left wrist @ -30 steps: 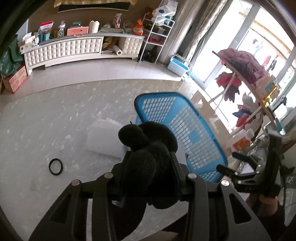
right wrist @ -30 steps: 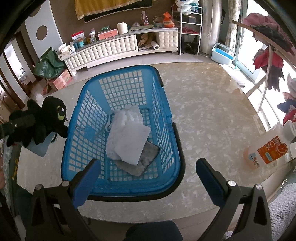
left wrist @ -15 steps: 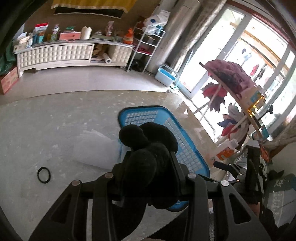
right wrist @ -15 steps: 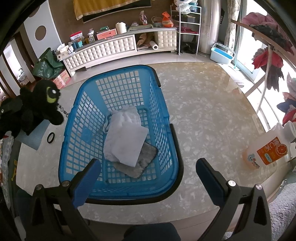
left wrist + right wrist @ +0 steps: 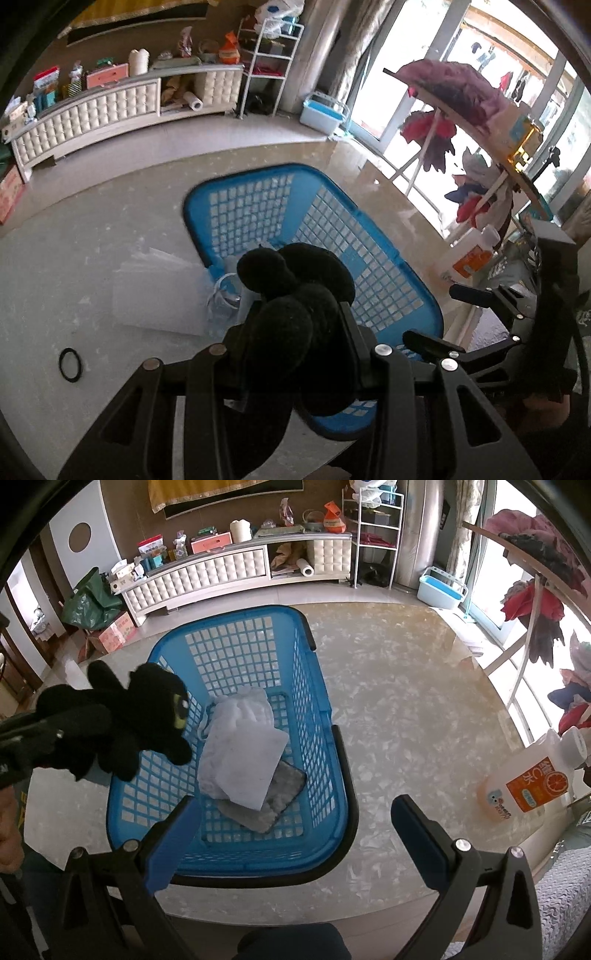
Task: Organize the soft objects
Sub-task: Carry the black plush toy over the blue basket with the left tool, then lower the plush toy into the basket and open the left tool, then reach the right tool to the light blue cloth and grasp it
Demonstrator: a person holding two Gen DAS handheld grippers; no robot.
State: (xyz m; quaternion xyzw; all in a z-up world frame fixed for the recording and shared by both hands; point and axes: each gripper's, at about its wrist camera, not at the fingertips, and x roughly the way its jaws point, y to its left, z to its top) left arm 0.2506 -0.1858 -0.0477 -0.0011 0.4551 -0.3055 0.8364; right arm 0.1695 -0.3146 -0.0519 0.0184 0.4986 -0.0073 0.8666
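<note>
Black plush toy [image 5: 122, 720] clenched in left jaws above blue plastic basket's [image 5: 341, 771] rim, right jaws released; early release risks spilling outside.

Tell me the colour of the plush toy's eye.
Yellow-green with a dark pupil, on the black plush toy held in the left claw; the right wrist view shows it best.

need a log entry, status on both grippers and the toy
Left gripper shut on black plush toy, over blue plastic basket's left rim. Right gripper open, empty. Nothing blocking.
</note>
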